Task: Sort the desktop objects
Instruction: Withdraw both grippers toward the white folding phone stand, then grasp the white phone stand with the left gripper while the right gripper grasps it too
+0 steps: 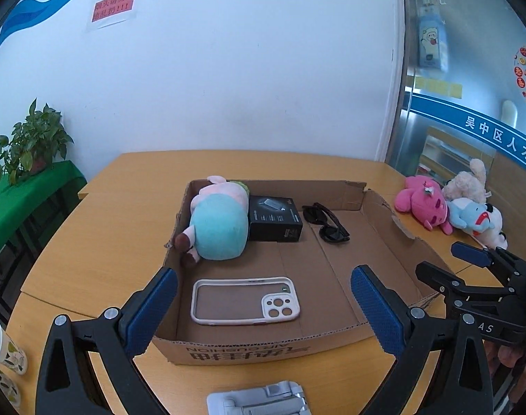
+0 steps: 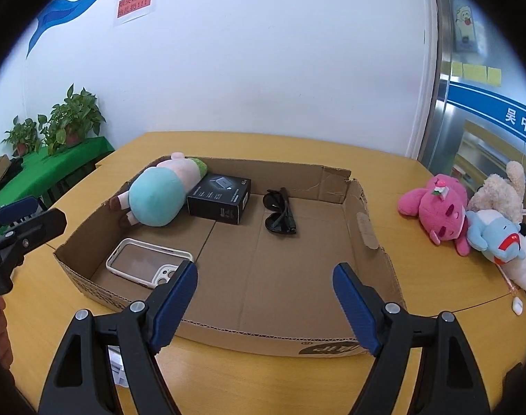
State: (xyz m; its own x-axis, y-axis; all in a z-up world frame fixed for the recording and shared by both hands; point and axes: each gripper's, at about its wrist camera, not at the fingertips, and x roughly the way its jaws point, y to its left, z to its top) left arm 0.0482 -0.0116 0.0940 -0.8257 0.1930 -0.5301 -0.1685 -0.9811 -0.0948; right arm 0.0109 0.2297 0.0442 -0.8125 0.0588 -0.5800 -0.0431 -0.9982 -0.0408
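While both grippers hang over the near edge of the cardboard tray (image 1: 384, 214), nothing is held in either one. The left gripper (image 1: 264, 282) is seen with its blue fingers (image 1: 377, 311) spread wide apart and released, framing the phone case (image 1: 245, 300) that lies flat in the tray's near-left corner. The right gripper (image 2: 265, 278) is likewise spread and released above the tray's front wall, with bare cardboard floor between its fingers (image 2: 175, 302).

Inside the tray, a plush pig (image 1: 218, 221) in a teal dress is laid on its side against the left wall, feet toward the camera. A black box (image 1: 275, 224) is pressed right up against the pig, and a pair of sunglasses (image 1: 326, 222) is set just beside the box, folded, toward the tray's middle back.

Out on the counter (image 2: 435, 276), well to the right of the tray, three soft toys are piled together: a pink plush (image 2: 435, 207), a cream plush (image 2: 498, 190) behind it, and a blue and white plush (image 2: 505, 238) touching both. A small white item (image 2: 517, 305), too small to identify, is spotted near the counter's right edge.

On the left view, a paper cup (image 1: 5, 347) is seen at the counter's near-left edge, and a grey stand (image 1: 259, 397) is caught in front of the tray.
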